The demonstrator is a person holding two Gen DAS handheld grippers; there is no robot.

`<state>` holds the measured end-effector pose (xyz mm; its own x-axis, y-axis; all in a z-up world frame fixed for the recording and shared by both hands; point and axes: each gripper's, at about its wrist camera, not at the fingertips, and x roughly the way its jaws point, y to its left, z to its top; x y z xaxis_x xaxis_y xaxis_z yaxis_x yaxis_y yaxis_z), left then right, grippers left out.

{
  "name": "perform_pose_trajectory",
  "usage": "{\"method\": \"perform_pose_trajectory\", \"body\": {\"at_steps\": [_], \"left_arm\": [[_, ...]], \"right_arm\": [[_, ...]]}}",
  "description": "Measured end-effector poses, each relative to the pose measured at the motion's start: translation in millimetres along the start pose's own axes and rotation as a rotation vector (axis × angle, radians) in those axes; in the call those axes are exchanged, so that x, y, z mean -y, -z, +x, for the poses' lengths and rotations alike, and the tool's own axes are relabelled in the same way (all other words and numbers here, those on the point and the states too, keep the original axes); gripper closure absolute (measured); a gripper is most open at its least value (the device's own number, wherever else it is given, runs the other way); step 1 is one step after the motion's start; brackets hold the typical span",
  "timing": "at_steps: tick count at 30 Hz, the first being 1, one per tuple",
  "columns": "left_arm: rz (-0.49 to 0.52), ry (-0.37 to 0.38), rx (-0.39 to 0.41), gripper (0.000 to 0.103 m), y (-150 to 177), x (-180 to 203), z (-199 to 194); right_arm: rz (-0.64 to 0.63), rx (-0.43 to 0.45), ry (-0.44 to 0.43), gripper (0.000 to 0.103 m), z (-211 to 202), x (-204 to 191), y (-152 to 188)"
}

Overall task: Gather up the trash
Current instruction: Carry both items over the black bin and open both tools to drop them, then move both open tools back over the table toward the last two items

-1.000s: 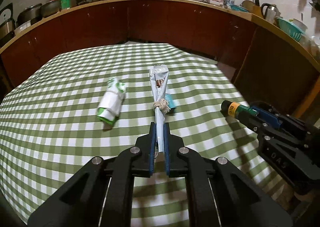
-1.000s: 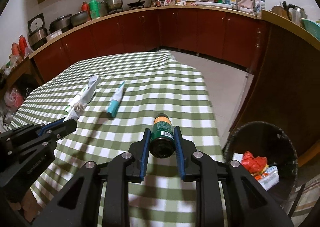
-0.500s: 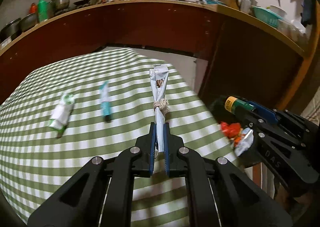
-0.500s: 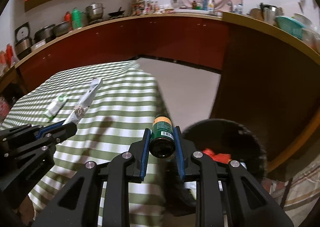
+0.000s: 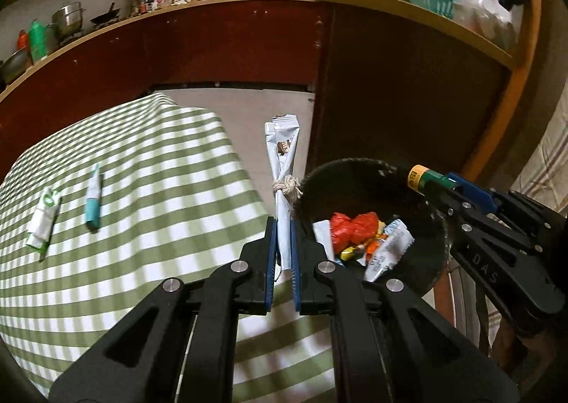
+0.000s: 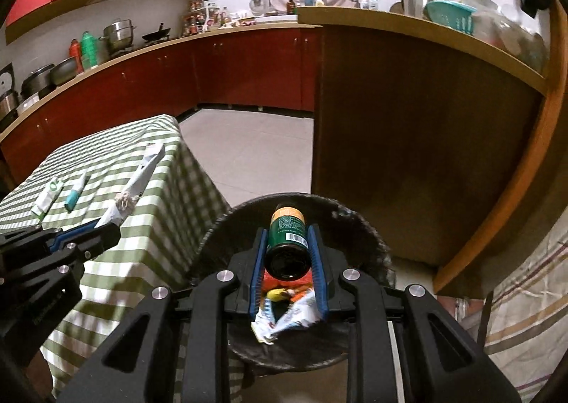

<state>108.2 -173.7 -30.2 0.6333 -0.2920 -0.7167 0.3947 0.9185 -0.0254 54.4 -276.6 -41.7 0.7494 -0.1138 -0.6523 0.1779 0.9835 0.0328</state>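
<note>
Trash partly binned: our right gripper [image 6: 287,257] jaws clench a green glass bottle [image 6: 287,238] above the black bin [image 6: 369,236]; left gripper [image 5: 283,243] clamps a string-tied white wrapper [image 5: 284,169]; two tubes [image 5: 44,216] [image 5: 93,200] remain on the checked worktop [image 5: 159,190].

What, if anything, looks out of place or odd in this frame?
Nothing stands out. The right gripper holds a green bottle over the black bin; the left gripper holds a tied wrapper beside the bin. Two small tubes lie on the checked tablecloth, not yet collected.
</note>
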Motion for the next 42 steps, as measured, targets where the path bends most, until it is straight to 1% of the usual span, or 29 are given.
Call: {"method": "perform_pose_trajectory", "body": {"at_steps": [11,12,13,14,15,17,19,23,31,37,42], "left_arm": [[0.045,-0.008,-0.022,0.094,-1,35,24],[0.05,-0.011,-0.016,0.091,-1,38,26],[0.057,-0.017,-0.01,0.086,-1,40,27],[0.064,-0.022,-0.01,0.072,-1,42,27],[0.064,-0.021,-0.009,0.065,0,44,28],[0.059,-0.018,-0.011,0.064,-1,45,28],[0.051,-0.021,-0.017,0.061,0,44,29],[0.022,-0.031,-0.02,0.055,-1,37,27],[-0.018,-0.063,0.003,0.052,1,14,8],[-0.058,-0.101,0.008,0.049,2,-16,-4],[-0.106,-0.152,0.013,0.049,5,-51,-14]], "right_arm": [[0.038,0.004,0.013,0.079,7,24,5],[0.041,0.006,0.015,0.079,7,26,5],[0.047,0.006,0.011,0.079,9,28,6],[0.051,0.002,0.008,0.078,11,29,6],[0.057,-0.004,0.005,0.076,12,31,7],[0.069,-0.006,0.007,0.069,15,35,8],[0.076,-0.002,0.012,0.068,14,37,9],[0.08,0.006,0.015,0.064,13,38,8],[0.075,0.017,0.004,0.061,9,28,3],[0.039,0.021,-0.031,0.059,9,0,-5],[0.006,0.028,-0.068,0.058,8,-29,-11]]}}
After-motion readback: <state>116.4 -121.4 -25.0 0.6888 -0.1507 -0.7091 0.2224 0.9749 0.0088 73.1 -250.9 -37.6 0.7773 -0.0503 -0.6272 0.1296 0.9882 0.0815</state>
